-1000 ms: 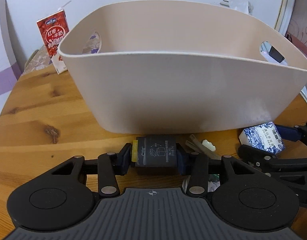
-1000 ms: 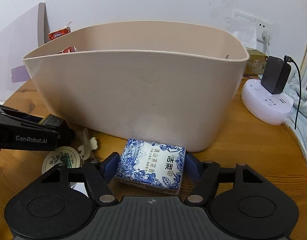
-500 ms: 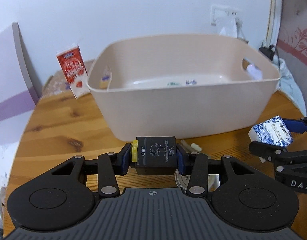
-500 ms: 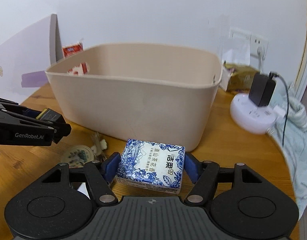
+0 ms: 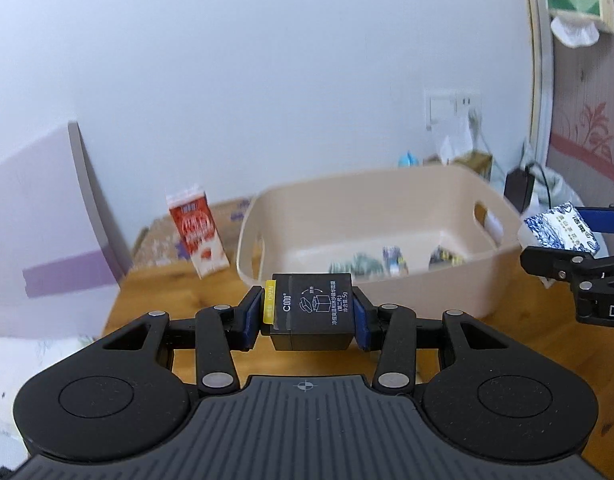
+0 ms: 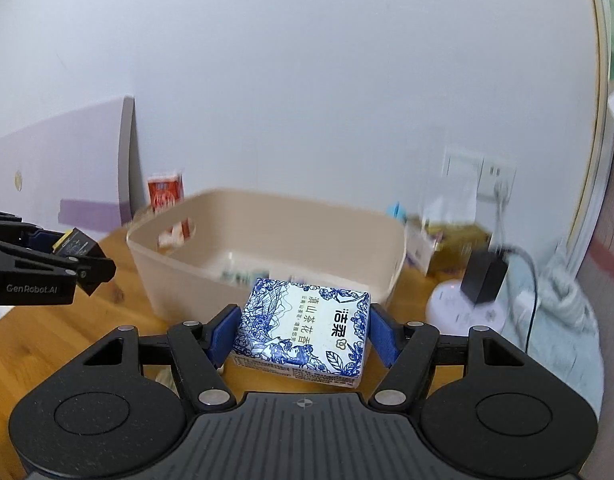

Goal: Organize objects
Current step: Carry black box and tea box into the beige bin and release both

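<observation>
Both grippers are loaded: left gripper [image 5: 307, 322] clenches a stiff, light black box [image 5: 311, 310] by its sides; right gripper [image 6: 301, 336] grasps a soft tissue pack [image 6: 303, 330] — squashable — beige bin [image 6: 267, 240] at 12 o'clock
</observation>
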`<move>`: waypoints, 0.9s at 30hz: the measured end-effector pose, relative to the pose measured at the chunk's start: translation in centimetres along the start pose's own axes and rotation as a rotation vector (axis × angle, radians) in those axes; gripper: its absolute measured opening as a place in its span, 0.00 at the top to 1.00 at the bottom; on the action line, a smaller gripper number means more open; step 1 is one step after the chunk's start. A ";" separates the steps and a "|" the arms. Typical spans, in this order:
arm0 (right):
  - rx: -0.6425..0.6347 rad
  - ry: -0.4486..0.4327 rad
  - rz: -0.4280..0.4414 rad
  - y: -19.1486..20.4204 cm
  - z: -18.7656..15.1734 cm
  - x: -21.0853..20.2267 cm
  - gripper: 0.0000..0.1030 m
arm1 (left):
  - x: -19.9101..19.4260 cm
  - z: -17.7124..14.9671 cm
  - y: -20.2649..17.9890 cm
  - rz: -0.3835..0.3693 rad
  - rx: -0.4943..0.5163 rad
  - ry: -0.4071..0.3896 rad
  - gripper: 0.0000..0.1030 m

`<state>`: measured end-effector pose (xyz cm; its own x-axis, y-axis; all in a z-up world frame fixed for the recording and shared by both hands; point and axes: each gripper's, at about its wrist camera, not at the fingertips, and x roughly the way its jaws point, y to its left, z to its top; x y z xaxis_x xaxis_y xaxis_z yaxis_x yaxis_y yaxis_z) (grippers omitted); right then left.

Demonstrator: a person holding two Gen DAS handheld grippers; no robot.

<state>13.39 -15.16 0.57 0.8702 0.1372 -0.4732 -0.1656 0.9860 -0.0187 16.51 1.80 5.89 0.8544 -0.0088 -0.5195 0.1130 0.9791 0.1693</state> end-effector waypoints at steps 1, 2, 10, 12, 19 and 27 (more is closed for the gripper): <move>-0.007 -0.016 -0.006 0.0 0.5 -0.3 0.36 | -0.1 0.5 -0.1 0.001 0.001 -0.011 0.56; -0.011 -0.030 -0.009 -0.1 1.0 -0.4 0.36 | -0.2 1.1 -0.3 0.001 0.001 -0.022 0.56; -0.029 -0.100 -0.031 -1.0 4.5 0.6 0.36 | 2.1 4.3 -2.0 0.005 0.018 -0.060 0.56; -0.030 -0.102 -0.033 -1.4 5.1 1.5 0.36 | 3.4 4.6 -2.4 0.018 0.024 -0.057 0.56; -0.043 -0.054 -0.045 -2.3 5.5 5.6 0.36 | 9.0 4.4 -3.5 0.005 0.014 0.005 0.56; -0.067 0.052 -0.055 -2.8 4.0 10.8 0.36 | 15.7 2.7 -4.3 -0.036 -0.006 0.145 0.56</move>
<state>25.09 -16.05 -0.93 0.8537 0.0759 -0.5153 -0.1504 0.9831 -0.1044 30.79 -3.11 -0.73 0.7673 -0.0144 -0.6411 0.1386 0.9798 0.1439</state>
